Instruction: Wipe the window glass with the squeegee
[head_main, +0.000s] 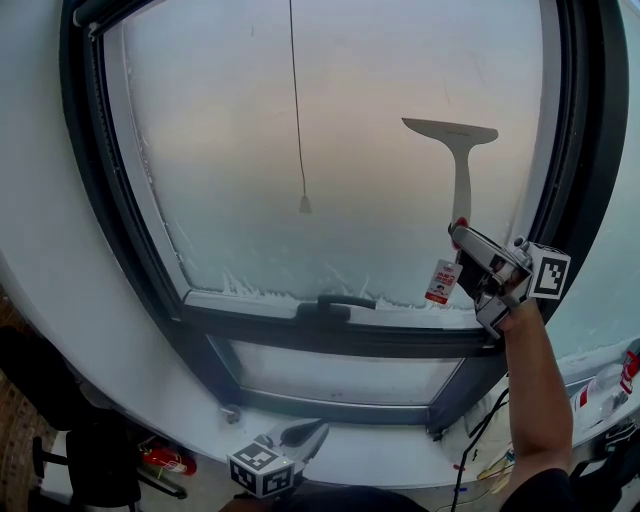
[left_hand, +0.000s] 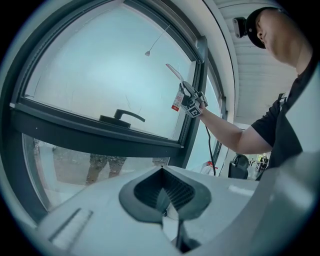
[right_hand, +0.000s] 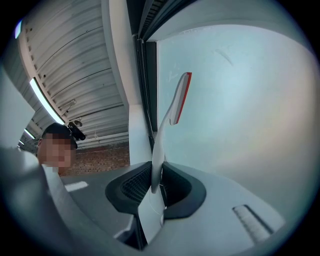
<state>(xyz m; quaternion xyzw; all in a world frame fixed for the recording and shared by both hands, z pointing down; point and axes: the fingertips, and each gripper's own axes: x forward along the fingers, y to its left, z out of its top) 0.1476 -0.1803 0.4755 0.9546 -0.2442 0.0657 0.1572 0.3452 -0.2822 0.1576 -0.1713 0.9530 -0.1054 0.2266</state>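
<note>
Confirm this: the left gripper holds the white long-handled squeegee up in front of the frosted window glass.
Not the left: the right gripper holds the white long-handled squeegee up in front of the frosted window glass, as the right gripper view shows.

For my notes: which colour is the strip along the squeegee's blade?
Red; the strip shows best in the right gripper view, on the white squeegee.

Soft daylight is diffused through the hazy, pale window glass (head_main: 230, 150), the grey T-shaped plastic squeegee (head_main: 461, 172) before it is rendered as a dim silhouette, and lines around it are bowed by fisheye distortion, with corners blackened.
</note>
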